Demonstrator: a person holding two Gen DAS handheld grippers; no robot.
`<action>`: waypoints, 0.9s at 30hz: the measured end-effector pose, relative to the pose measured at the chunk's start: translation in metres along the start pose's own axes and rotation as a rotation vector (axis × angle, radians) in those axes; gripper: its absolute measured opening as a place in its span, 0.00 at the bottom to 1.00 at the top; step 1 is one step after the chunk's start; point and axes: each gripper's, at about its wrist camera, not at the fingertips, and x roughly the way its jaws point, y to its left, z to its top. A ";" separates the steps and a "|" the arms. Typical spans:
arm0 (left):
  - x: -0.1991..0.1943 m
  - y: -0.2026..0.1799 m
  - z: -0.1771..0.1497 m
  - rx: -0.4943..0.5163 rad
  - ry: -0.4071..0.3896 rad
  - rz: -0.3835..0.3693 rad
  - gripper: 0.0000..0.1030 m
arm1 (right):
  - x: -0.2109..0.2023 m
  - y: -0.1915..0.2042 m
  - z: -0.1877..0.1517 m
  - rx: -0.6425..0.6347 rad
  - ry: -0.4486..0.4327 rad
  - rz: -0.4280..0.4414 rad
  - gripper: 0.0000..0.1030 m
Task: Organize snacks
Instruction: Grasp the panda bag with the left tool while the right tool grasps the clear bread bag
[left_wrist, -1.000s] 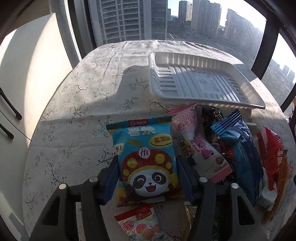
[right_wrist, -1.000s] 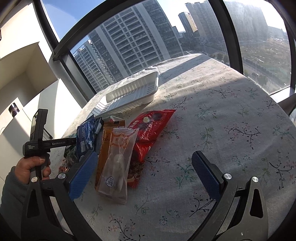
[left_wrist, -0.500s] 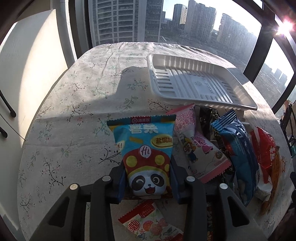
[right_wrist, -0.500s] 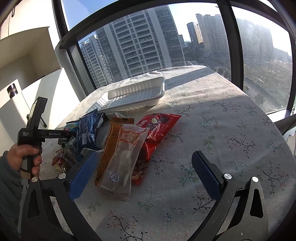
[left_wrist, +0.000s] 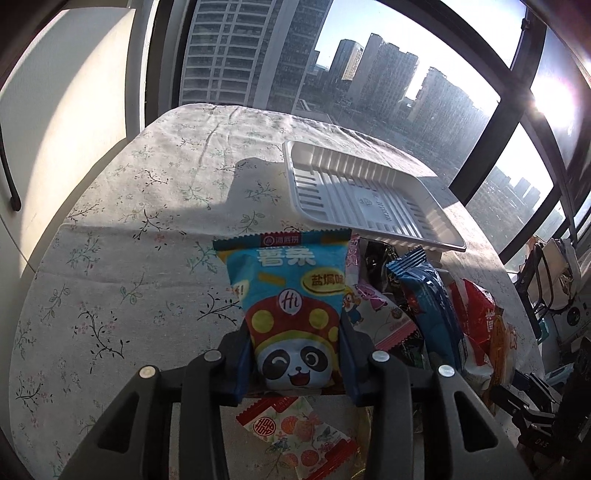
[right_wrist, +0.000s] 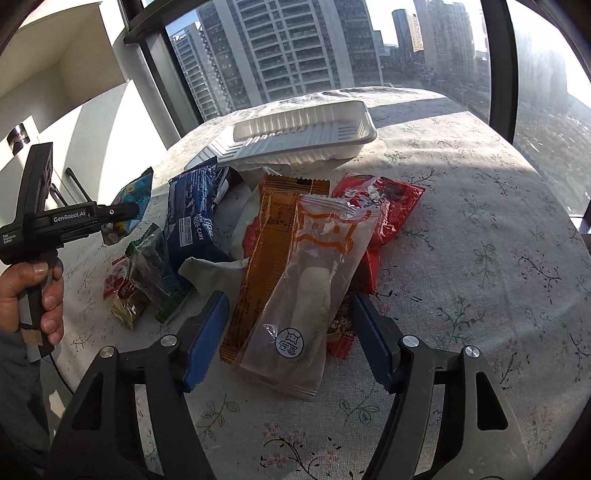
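My left gripper (left_wrist: 295, 354) is shut on a blue panda snack bag (left_wrist: 291, 295) and holds it above the table; the bag also shows in the right wrist view (right_wrist: 129, 206). The white plastic tray (left_wrist: 369, 199) lies empty beyond it, also in the right wrist view (right_wrist: 303, 133). My right gripper (right_wrist: 291, 332) is open, its fingers either side of a clear-wrapped white bar (right_wrist: 310, 288) and an orange packet (right_wrist: 273, 251) on the snack pile.
More snacks lie in the pile: a blue roll-cake pack (right_wrist: 192, 218), a red bag (right_wrist: 384, 206), a pink packet (left_wrist: 373, 306), a red-and-white candy packet (left_wrist: 295, 432). The round table has a floral cloth (right_wrist: 480, 229). Windows stand behind it.
My left gripper closed on the panda bag and lifted it off the table. My right gripper moved left over the clear-wrapped bar and narrowed a little.
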 end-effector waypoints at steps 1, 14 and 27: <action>0.000 0.002 0.000 -0.003 -0.003 -0.009 0.40 | 0.001 -0.001 0.000 0.009 0.003 0.002 0.64; -0.002 0.015 -0.008 -0.027 -0.013 -0.049 0.40 | -0.006 -0.015 0.002 0.063 0.024 0.079 0.49; -0.004 0.012 -0.013 -0.023 -0.010 -0.061 0.40 | -0.009 -0.013 0.000 0.023 0.012 0.078 0.21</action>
